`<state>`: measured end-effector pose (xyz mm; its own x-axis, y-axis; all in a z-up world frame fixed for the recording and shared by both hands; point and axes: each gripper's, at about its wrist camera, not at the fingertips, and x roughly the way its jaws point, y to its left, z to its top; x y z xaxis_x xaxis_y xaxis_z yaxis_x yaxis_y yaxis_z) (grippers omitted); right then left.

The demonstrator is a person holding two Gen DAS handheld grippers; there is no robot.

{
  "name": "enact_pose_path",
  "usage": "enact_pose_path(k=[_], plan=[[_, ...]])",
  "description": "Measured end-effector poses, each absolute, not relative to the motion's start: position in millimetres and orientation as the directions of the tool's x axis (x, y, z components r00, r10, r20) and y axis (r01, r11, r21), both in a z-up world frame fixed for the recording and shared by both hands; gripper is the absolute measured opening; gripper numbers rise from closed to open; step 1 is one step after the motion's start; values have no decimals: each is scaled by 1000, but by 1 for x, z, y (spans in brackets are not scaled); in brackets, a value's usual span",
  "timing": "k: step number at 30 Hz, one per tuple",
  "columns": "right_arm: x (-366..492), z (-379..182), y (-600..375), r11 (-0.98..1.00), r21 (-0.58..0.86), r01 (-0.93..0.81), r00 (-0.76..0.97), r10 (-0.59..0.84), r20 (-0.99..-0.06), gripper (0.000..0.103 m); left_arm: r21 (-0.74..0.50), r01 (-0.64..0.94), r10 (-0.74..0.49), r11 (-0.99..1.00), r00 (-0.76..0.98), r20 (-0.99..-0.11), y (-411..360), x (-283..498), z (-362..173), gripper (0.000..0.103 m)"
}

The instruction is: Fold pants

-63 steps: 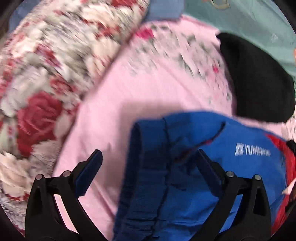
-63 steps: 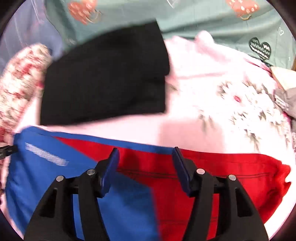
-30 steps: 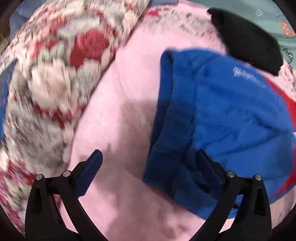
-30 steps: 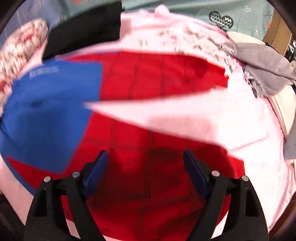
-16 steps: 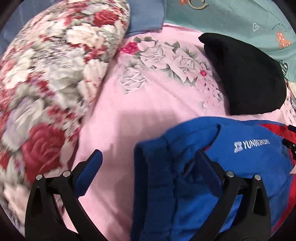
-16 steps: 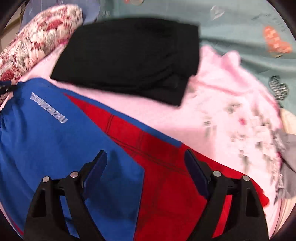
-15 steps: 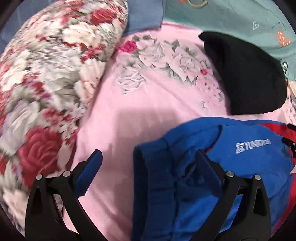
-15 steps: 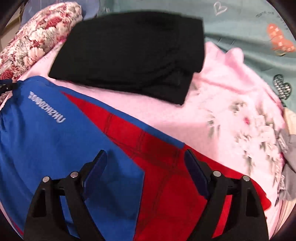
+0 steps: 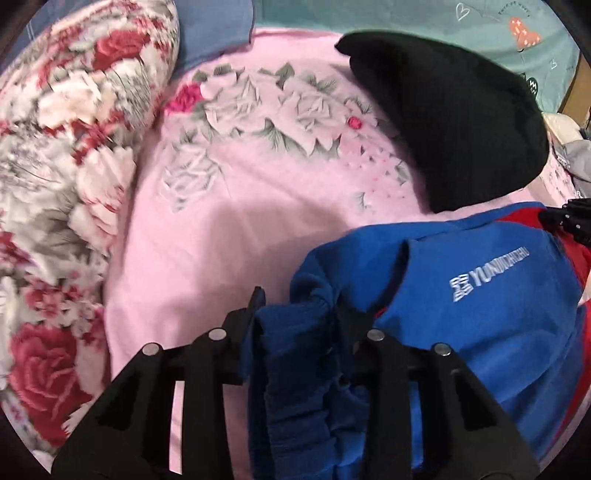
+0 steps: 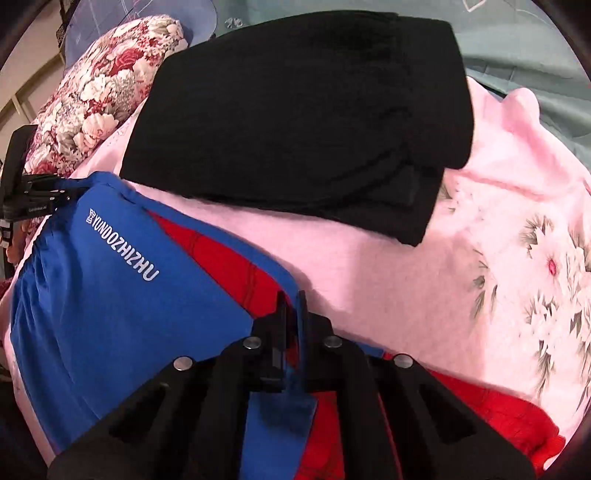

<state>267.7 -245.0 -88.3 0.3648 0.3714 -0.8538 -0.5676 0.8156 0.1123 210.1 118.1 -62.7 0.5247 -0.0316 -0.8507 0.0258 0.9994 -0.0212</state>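
Note:
Blue and red pants (image 9: 480, 314) lie on a pink floral blanket (image 9: 240, 221). In the left wrist view my left gripper (image 9: 301, 310) is closing on the bunched blue waistband, which fills the gap between its pads. The right wrist view shows the same pants (image 10: 110, 314) with white lettering. There my right gripper (image 10: 291, 301) is shut on a thin fold at the far edge, where blue meets red. The left gripper (image 10: 33, 195) also shows at the waistband's far left corner. The right gripper (image 9: 569, 221) peeks in at the right edge of the left wrist view.
A folded black garment (image 10: 314, 110) lies just beyond the pants on the blanket (image 10: 480, 295). A large rose-patterned pillow (image 9: 55, 147) runs along the left side. A teal sheet (image 9: 498, 33) lies behind, and a grey garment (image 9: 580, 158) at the far right.
Both grippers stood open over the pants half a second ago. Now the left one has closed on the waistband and the right one on the far edge fold.

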Motion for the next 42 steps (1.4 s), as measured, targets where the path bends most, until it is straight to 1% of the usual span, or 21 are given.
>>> enact_pose_path(k=[2, 4, 6, 10, 12, 14, 15, 17, 18, 19, 21, 22, 23, 24, 26, 29, 32, 34, 36, 38, 42], plan=[[259, -78, -254, 817, 147, -558, 379, 408, -831, 4, -49, 25, -54, 999, 556, -830, 119, 199, -46, 35], [239, -56, -270, 808, 196, -556, 403, 468, -787, 4, -60, 40, -72, 997, 595, -800, 120, 180, -25, 35], [215, -33, -283, 795, 213, -567, 429, 507, -748, 4, -63, 65, -90, 996, 638, -765, 117, 157, -3, 35], [141, 4, -313, 766, 218, -605, 464, 561, -686, 5, -73, 106, -126, 992, 695, -708, 114, 116, 24, 35], [102, 12, -327, 753, 230, -616, 470, 587, -659, 5, -84, 120, -145, 989, 706, -694, 111, 91, 26, 36], [74, 9, -321, 741, 261, -619, 456, 610, -648, 5, -92, 120, -150, 988, 701, -697, 110, 69, 20, 36], [59, 3, -323, 736, 270, -621, 446, 615, -650, 5, -100, 116, -153, 988, 691, -707, 109, 57, 12, 37], [38, -10, -318, 737, 275, -618, 424, 606, -673, 5, -101, 104, -144, 989, 671, -727, 106, 39, 0, 40], [30, -19, -315, 737, 282, -614, 407, 602, -687, 5, -102, 94, -139, 990, 663, -736, 106, 33, -6, 48], [21, -33, -314, 738, 304, -603, 385, 603, -699, 5, -102, 84, -132, 991, 646, -752, 105, 25, -16, 65], [12, -54, -310, 753, 316, -577, 361, 582, -729, 9, -96, 59, -111, 994, 634, -766, 109, 19, -27, 84], [7, -65, -307, 766, 309, -563, 352, 561, -750, 11, -103, 35, -102, 994, 623, -776, 112, 16, -32, 90], [5, -73, -304, 771, 314, -554, 331, 551, -766, 21, -134, 11, -113, 991, 607, -786, 118, 12, -35, 90], [4, -76, -302, 767, 325, -553, 316, 555, -770, 38, -178, -5, -141, 984, 590, -795, 124, 9, -36, 90], [-7, -72, -297, 748, 336, -572, 308, 576, -757, 52, -247, -41, -183, 968, 558, -809, 134, 4, -36, 90], [-15, -54, -298, 733, 309, -606, 347, 593, -727, 52, -351, -97, -245, 931, 545, -802, 149, -5, -28, 91], [-7, -37, -301, 759, 296, -580, 414, 587, -695, 52, -418, -129, -287, 899, 547, -786, 155, -9, -18, 92], [-4, -30, -306, 786, 277, -554, 464, 567, -680, 52, -440, -135, -316, 888, 517, -796, 150, -7, -17, 94], [1, -24, -309, 805, 276, -526, 497, 554, -668, 52, -464, -154, -359, 873, 443, -822, 144, 1, -26, 94], [4, -20, -312, 819, 278, -501, 528, 544, -652, 53, -491, -187, -389, 851, 404, -828, 142, 7, -36, 94], [6, -19, -311, 816, 280, -505, 543, 553, -632, 53, -549, -275, -430, 789, 391, -814, 147, 18, -49, 92]])
